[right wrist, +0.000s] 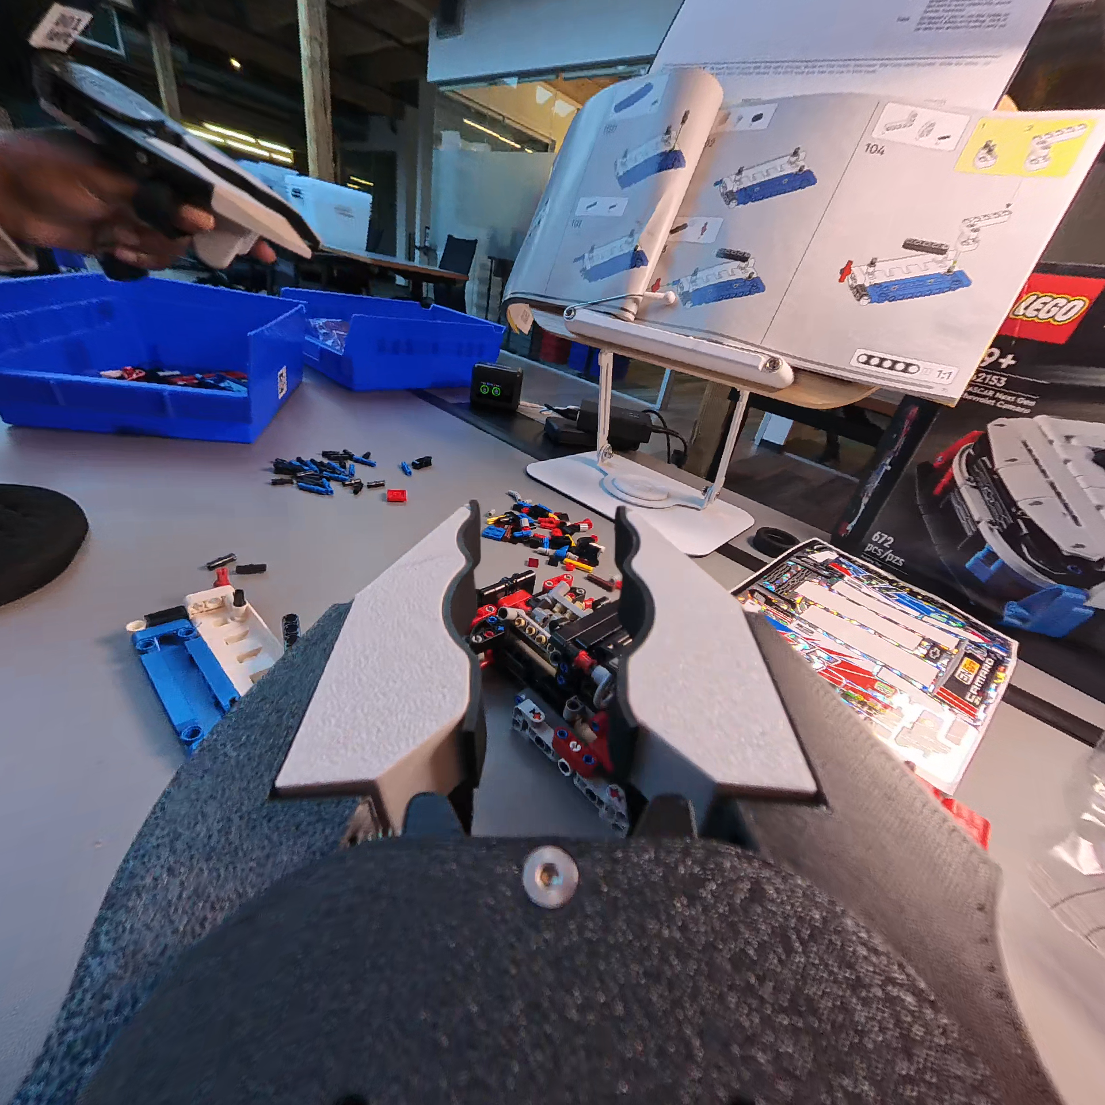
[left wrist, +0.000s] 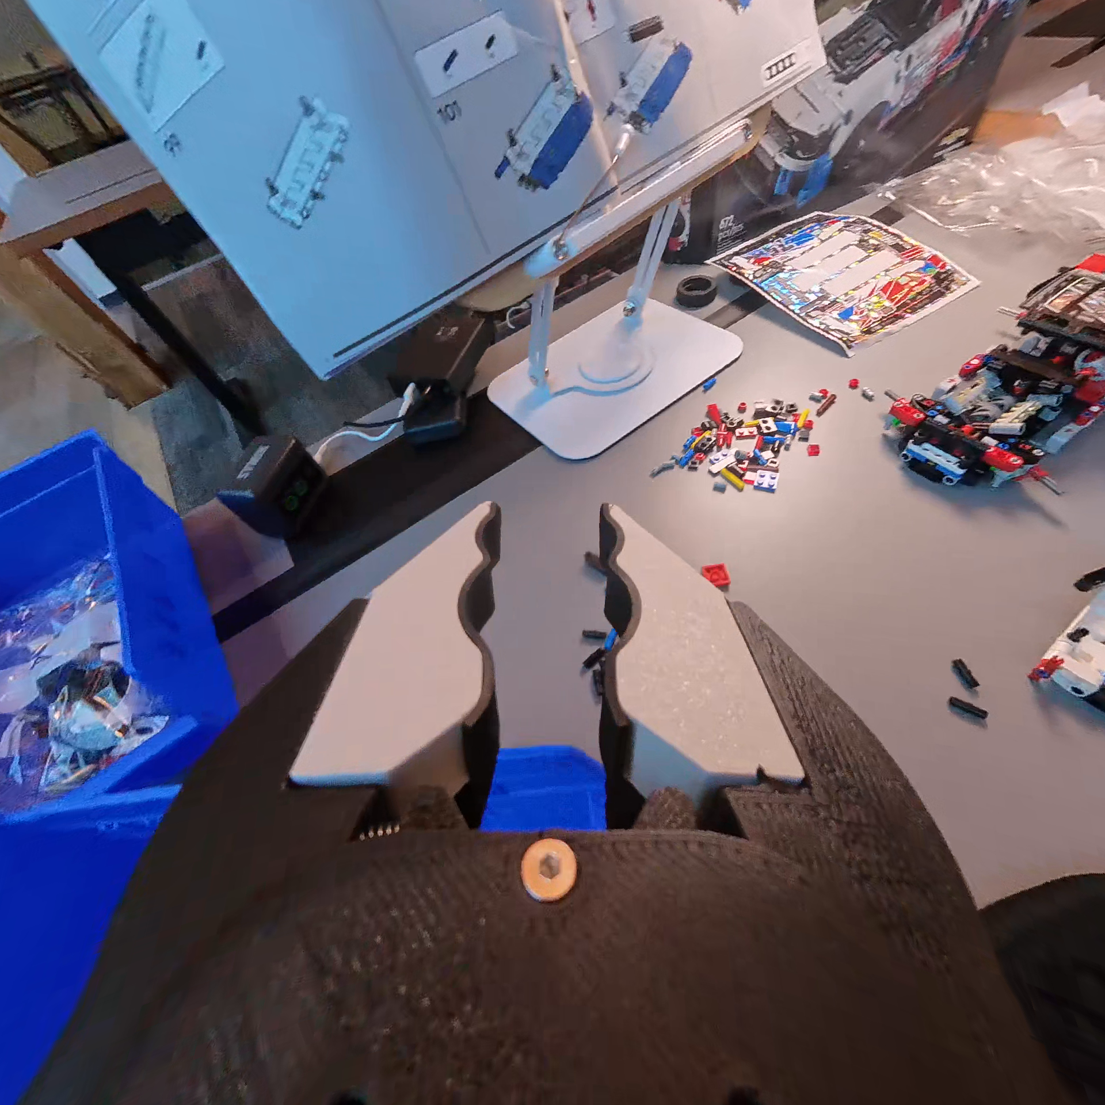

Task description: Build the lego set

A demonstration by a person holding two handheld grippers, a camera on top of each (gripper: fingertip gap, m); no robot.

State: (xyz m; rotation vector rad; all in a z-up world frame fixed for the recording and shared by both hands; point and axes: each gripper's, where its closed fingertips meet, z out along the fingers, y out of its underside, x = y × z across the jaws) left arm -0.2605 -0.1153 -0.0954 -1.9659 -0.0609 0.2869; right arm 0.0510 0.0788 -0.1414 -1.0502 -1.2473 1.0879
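My left gripper (left wrist: 549, 514) is open and empty, held above the grey table over a few black and blue pins (left wrist: 598, 649). It also shows in the right wrist view (right wrist: 299, 239), raised at the far left in a hand. My right gripper (right wrist: 547, 517) is open and empty, hovering over the half-built car chassis (right wrist: 556, 646), which also shows in the left wrist view (left wrist: 1004, 418). A blue and white sub-assembly (right wrist: 203, 652) lies left of my right gripper. A pile of small mixed pieces (left wrist: 741, 445) lies beyond the chassis (right wrist: 550, 532).
The instruction booklet (right wrist: 807, 239) sits open on a white stand (right wrist: 646, 496). Blue bins (right wrist: 143, 359) stand at the far left. A sticker sheet (right wrist: 885, 652) and the set's box (right wrist: 1028, 478) are at the right. A pile of black and blue pins (right wrist: 326, 469) lies mid-table. Left tips to right tips: about 35 cm.
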